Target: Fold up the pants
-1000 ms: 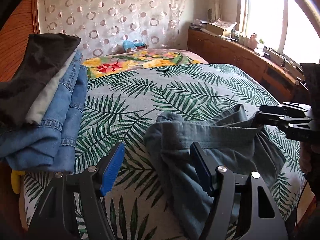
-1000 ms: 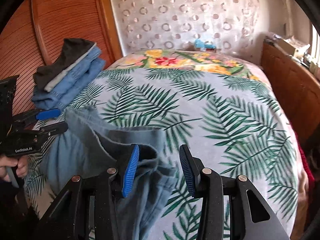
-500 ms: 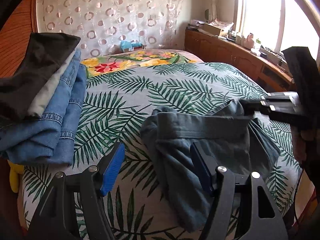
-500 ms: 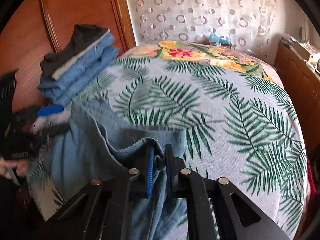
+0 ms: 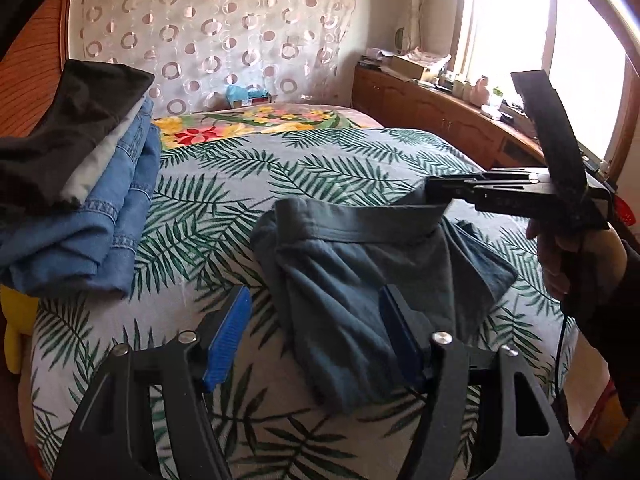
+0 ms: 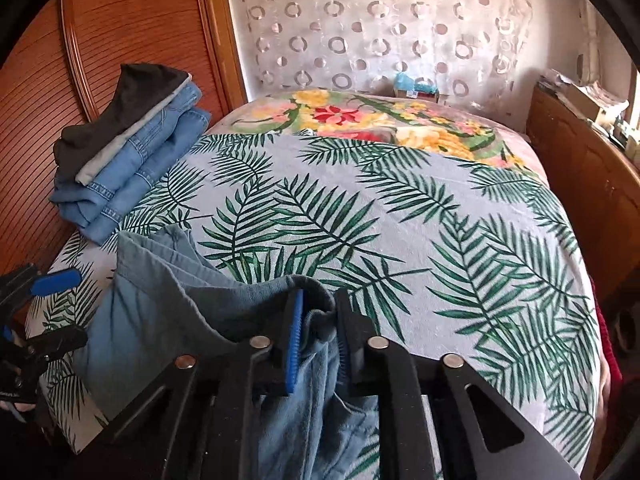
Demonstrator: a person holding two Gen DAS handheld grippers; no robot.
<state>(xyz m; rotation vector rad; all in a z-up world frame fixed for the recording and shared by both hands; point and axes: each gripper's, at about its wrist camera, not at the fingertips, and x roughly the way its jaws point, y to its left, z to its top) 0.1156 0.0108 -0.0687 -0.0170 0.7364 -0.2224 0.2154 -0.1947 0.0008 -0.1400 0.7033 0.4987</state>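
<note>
Grey-blue pants (image 5: pixel 360 272) lie bunched on the palm-leaf bedspread (image 5: pixel 248 176). My right gripper (image 6: pixel 318 320) is shut on the pants' waistband (image 6: pixel 256 304) and holds that end lifted; it also shows in the left wrist view (image 5: pixel 436 196) gripping the band's right end. My left gripper (image 5: pixel 312 332) is open, its blue-padded fingers (image 5: pixel 228 336) straddling the crumpled fabric near the bed's front edge. It also shows open at the left edge of the right wrist view (image 6: pixel 52 308), beside the pants.
A stack of folded jeans and dark clothes (image 5: pixel 76 200) sits at the bed's left side by a wooden wardrobe (image 6: pixel 120 32). A floral blanket (image 6: pixel 380 120) covers the far end. A wooden cabinet (image 5: pixel 440 120) runs along the right, under the window.
My right gripper closed on the waistband and lifted it, pulling the band taut. The left gripper stayed open and hardly moved.
</note>
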